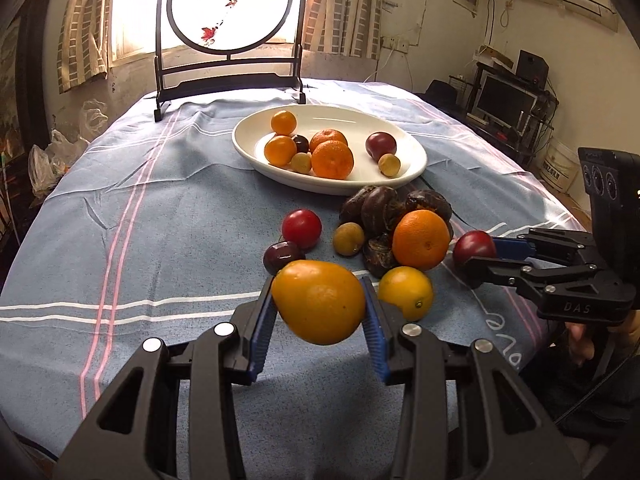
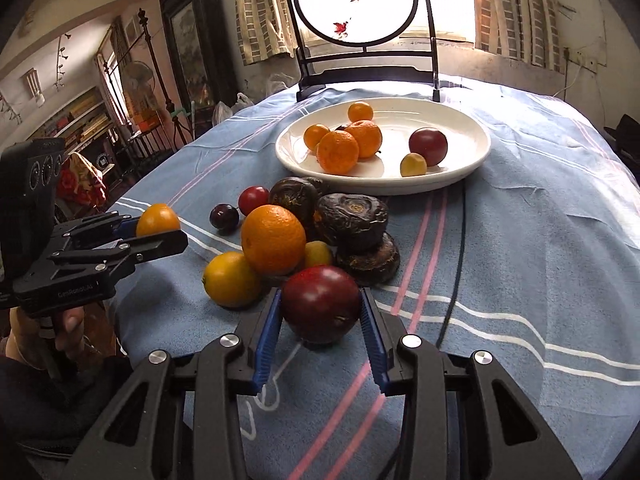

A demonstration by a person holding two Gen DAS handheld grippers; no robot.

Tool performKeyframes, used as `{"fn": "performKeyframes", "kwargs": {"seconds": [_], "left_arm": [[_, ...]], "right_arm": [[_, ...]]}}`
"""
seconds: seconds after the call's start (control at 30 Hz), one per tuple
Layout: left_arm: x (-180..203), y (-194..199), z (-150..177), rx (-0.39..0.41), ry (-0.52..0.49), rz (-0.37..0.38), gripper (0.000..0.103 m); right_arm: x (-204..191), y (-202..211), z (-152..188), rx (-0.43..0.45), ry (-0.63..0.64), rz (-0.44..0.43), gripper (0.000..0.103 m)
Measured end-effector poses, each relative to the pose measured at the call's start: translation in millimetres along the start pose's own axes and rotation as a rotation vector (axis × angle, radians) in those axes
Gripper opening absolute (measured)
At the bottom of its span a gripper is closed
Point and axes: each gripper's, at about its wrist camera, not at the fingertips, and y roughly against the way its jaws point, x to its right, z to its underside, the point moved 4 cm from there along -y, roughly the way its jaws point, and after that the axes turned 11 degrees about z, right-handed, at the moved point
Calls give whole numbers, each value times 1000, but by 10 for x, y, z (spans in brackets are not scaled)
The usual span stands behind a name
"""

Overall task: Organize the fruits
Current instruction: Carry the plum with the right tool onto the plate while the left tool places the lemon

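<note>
- My left claw (image 1: 320, 304) grips a yellow-orange fruit (image 1: 319, 302), egg-shaped with smooth, glossy skin; both blue ribbed pads press on its sides, and it hangs clear of the cloth (image 1: 140, 208).
- My right claw (image 2: 320, 312) is closed on a dark red plum (image 2: 320, 307), round and shiny with a small scar low on its skin; the pads touch both flanks. Its underside sits at the cloth; I cannot tell whether it is lifted.
- Just beyond the claws lies the loose pile: a large orange (image 2: 273, 239) with pebbled peel, a lemon-yellow fruit (image 2: 230, 279) beside it, a small tan fruit (image 1: 349, 239), a bright red fruit (image 1: 301, 228) and a dark cherry-coloured one (image 1: 282, 257).
- Behind the orange sit several dark brown, wrinkled fruits (image 2: 352, 216), touching one another.
- Farther back, a white oval plate (image 1: 412, 160) holds two mandarins, two small orange fruits, a dark plum, another red plum and two small tan fruits.
- At the far edge of the table stands a black-framed round screen (image 1: 230, 4) painted with birds, backlit by a curtained window.
- A black cable (image 2: 456, 272) runs across the cloth on the right.
</note>
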Motion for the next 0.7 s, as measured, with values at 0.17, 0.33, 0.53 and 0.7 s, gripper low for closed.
{"fn": "performKeyframes", "kwargs": {"seconds": [0.17,0.33,0.53,0.7], "left_arm": [[31,77,-52,27,1,7,39],[43,74,-192,31,1,16,39],[30,-208,-601,-8,-7,40,39],[-59,-471,-1079,8,3,31,39]], "right_arm": [[215,209,-4,41,-65,-2,39],[402,350,-153,95,-107,4,39],[612,311,-618,132,-159,-4,39],[684,-6,-1117,130,-154,32,39]]}}
